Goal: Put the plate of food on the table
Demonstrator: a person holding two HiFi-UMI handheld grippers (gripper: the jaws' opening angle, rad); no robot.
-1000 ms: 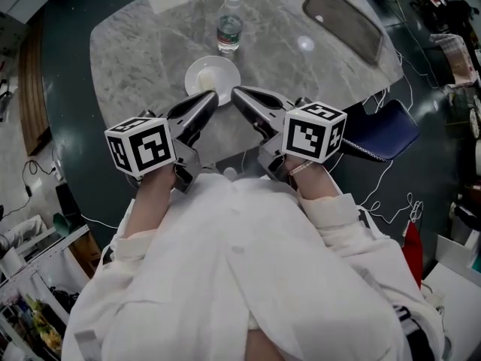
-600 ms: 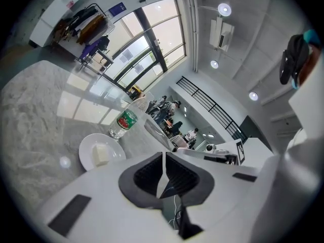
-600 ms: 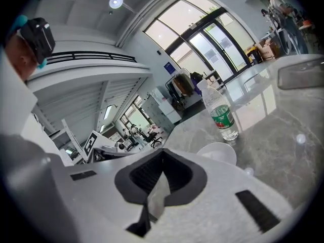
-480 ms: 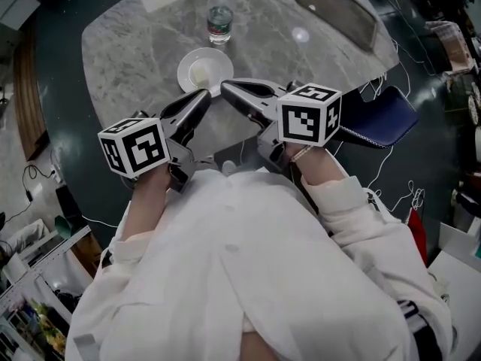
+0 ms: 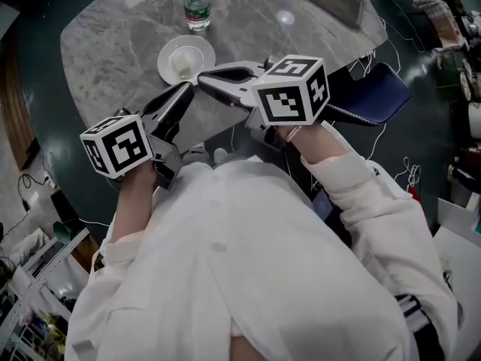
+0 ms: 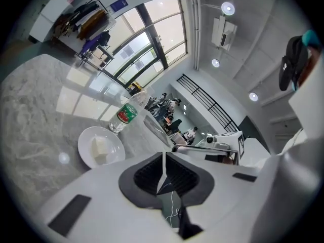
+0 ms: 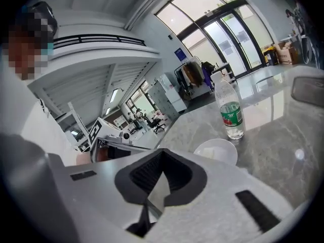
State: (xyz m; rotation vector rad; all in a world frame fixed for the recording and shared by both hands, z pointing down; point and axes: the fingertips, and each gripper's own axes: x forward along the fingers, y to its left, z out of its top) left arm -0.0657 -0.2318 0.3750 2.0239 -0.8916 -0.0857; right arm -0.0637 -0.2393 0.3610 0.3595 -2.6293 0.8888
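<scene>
Head view looks down on a grey marbled tabletop (image 5: 113, 59) filling the upper left of the frame, with a person in a white shirt (image 5: 240, 277) across the lower half. A blue chair (image 5: 376, 96) stands at the right edge of the tabletop.

Both forearms reach up the frame from the body. The left hand (image 5: 141, 180) sits at centre left under its marker cube, and the left tongs (image 5: 185, 89) slant up and to the right. The right hand (image 5: 302, 138) is at centre right, higher in the frame, and the right tongs (image 5: 203, 77) lie almost level across the picture, pointing left. The two tips come close together, just below the plate.

Each gripper view shows its own tongs pressed together with nothing between them.

A white plate (image 5: 201, 50) rests on the tabletop in the upper middle of the frame, at the tips of the tongs and gripped by neither. Just above it stands an upright clear bottle (image 5: 197, 7) with a green label. On the plate lies a small pale block of food (image 5: 180, 65).
</scene>
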